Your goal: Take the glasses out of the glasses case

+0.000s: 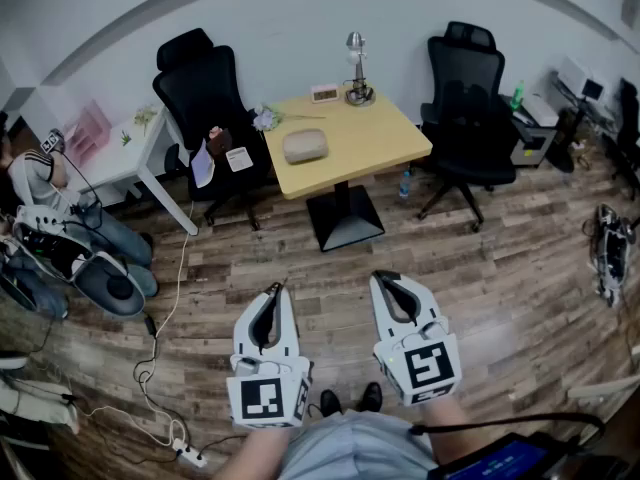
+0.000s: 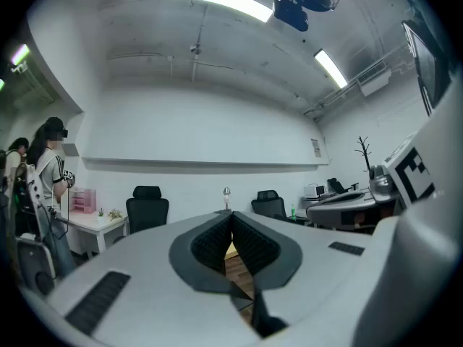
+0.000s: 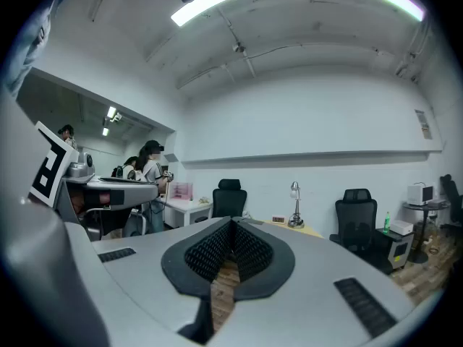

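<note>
The glasses case (image 1: 305,146), a beige oblong and closed, lies on the light wooden table (image 1: 385,143) across the room from me. No glasses are in sight. Both grippers are held level in front of me, well short of the table and above the wooden floor. The left gripper (image 1: 275,288) is shut with nothing in it; its ribbed pads (image 2: 217,241) meet at the tips in the left gripper view. The right gripper (image 1: 385,278) is likewise shut and empty, its pads (image 3: 213,251) together. In both gripper views the jaws hide the case.
A desk lamp (image 1: 355,68), a small clock (image 1: 324,93) and some flowers (image 1: 265,118) share the table. Black office chairs (image 1: 200,88) (image 1: 465,88) flank it. A white desk (image 1: 130,153) and a seated person (image 1: 40,198) are at left. Cables and a power strip (image 1: 185,453) lie on the floor.
</note>
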`<state>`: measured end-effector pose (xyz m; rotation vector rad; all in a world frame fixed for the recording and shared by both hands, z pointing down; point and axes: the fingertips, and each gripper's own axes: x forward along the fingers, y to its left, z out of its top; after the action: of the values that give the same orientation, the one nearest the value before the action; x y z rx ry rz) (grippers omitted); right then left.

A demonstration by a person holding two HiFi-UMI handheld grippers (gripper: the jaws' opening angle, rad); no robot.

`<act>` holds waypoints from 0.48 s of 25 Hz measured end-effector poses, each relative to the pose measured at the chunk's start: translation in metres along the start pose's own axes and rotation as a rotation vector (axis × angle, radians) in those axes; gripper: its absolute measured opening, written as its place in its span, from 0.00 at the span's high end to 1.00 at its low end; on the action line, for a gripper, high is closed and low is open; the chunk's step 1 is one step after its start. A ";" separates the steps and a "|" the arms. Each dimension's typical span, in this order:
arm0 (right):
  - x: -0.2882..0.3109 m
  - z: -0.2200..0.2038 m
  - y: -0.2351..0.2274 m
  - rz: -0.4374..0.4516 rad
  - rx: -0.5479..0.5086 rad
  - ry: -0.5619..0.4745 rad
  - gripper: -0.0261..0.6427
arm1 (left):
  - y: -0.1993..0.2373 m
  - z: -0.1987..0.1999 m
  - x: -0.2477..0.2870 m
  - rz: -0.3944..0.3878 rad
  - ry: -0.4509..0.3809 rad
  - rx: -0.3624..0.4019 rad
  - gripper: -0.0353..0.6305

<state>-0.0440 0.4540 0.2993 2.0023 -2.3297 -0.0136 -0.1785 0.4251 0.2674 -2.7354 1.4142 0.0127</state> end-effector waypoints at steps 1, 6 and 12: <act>0.001 -0.001 -0.001 0.000 -0.001 0.000 0.94 | 0.001 -0.002 0.001 0.001 0.002 0.000 0.94; 0.006 -0.002 -0.007 0.005 0.001 0.003 0.94 | 0.001 -0.006 0.006 0.005 0.014 0.004 0.94; 0.006 0.000 -0.019 0.002 0.025 -0.021 0.79 | -0.004 -0.003 0.012 0.013 0.014 0.011 0.94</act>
<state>-0.0266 0.4448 0.2982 2.0204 -2.3567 -0.0059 -0.1687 0.4175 0.2704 -2.7225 1.4312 -0.0144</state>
